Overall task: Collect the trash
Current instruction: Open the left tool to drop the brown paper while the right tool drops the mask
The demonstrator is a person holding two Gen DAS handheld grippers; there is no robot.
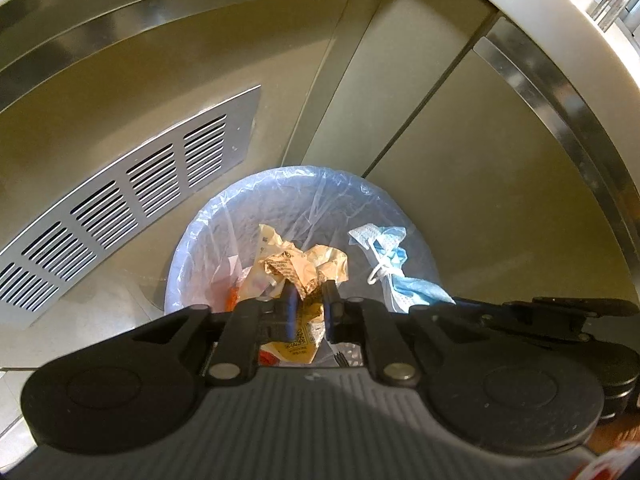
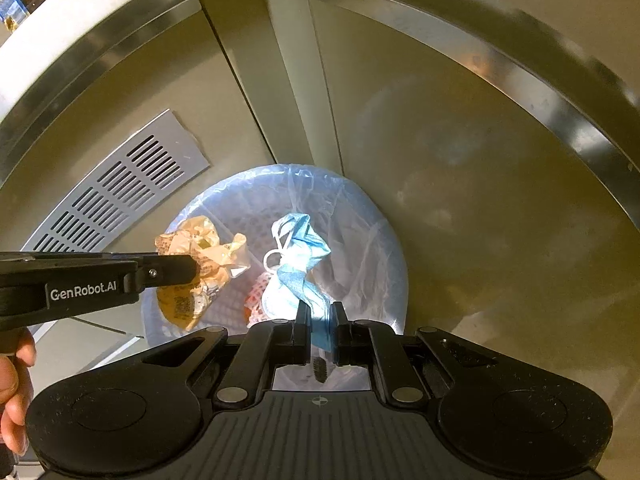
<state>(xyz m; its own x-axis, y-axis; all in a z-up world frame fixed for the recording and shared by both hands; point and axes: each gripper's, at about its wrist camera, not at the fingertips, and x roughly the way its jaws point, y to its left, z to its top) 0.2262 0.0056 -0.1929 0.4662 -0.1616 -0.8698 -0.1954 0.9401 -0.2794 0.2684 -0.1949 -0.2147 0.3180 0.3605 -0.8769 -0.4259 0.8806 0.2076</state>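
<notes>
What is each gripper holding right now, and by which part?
Left gripper: crumpled yellow wrapper, pinched at its middle. Right gripper: blue face mask, pinched at its lower end.

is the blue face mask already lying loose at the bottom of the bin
No, the right gripper is shut on the blue face mask, which hangs from it above the lined bin.

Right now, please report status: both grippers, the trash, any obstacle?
Left gripper shut on yellow wrapper. Right gripper shut on blue face mask. Both over lined bin. Nothing in the way.
</notes>
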